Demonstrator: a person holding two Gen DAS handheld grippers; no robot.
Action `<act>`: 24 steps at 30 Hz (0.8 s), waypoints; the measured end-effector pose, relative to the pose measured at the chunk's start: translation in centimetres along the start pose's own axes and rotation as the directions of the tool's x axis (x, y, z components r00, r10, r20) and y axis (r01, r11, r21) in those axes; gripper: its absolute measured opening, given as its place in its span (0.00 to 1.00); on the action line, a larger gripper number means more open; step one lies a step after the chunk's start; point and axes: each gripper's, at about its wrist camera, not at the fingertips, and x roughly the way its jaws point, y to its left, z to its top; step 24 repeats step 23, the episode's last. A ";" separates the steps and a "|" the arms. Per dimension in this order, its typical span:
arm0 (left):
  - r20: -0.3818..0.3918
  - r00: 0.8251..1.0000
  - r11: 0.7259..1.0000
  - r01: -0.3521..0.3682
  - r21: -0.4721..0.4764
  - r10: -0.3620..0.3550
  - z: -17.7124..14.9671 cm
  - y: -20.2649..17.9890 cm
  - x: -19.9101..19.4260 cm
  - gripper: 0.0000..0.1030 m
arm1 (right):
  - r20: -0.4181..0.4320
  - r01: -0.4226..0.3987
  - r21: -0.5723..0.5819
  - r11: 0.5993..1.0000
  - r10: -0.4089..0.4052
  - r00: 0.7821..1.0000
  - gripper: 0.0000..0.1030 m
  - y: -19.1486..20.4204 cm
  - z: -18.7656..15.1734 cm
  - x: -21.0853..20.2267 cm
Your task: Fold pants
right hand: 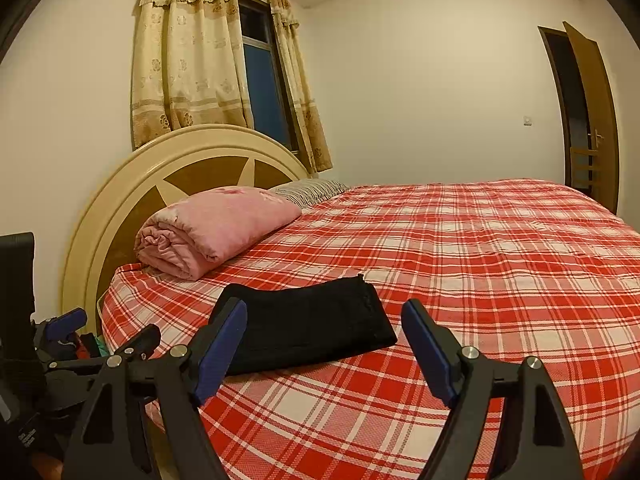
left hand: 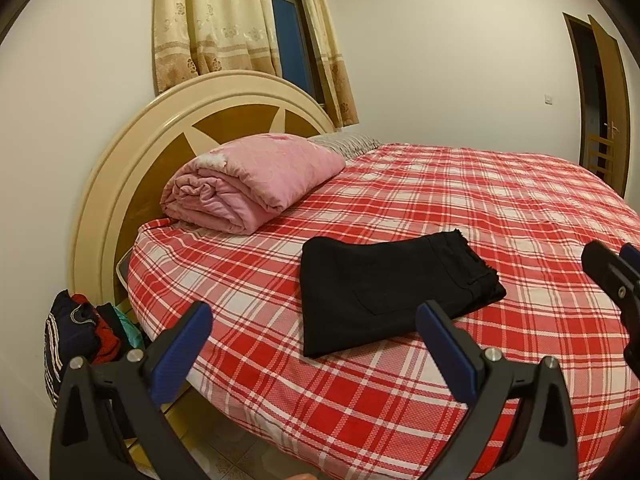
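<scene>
Black pants (left hand: 384, 292), folded flat, lie near the front edge of the bed (left hand: 500, 208) on the red plaid sheet. No readable label on them. Left claw (left hand: 314, 334) apart, empty, just short of pants. Right claw (right hand: 324, 332) apart, empty. Pink rolled quilt (left hand: 248, 180) far left by the headboard (left hand: 120, 168). Clothes pile (left hand: 84, 328) on floor left.

Matt black cloth pants (left hand: 384, 292) on woven checked sheet (left hand: 500, 208) — glossy lacquered wooden headboard (left hand: 132, 148).
</scene>
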 end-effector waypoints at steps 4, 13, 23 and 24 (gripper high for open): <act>-0.003 1.000 1.000 0.005 -0.005 -0.005 0.0 0.0 0.0 1.00 | 0.001 -0.001 0.001 1.000 0.001 1.000 0.78 0.0 0.0 0.0; -0.018 0.999 0.998 0.046 -0.037 -0.046 0.8 0.0 1.1 1.00 | 0.013 0.021 -0.014 1.000 -0.021 1.000 0.78 -0.3 -0.1 0.1; -0.028 0.997 0.996 0.064 -0.054 -0.066 1.3 0.2 2.1 1.00 | -0.004 0.031 0.017 0.999 -0.031 1.000 0.78 -1.2 -0.4 0.9; -0.028 0.997 0.996 0.064 -0.054 -0.066 1.3 0.2 2.1 1.00 | -0.004 0.031 0.017 0.999 -0.031 1.000 0.78 -1.2 -0.4 0.9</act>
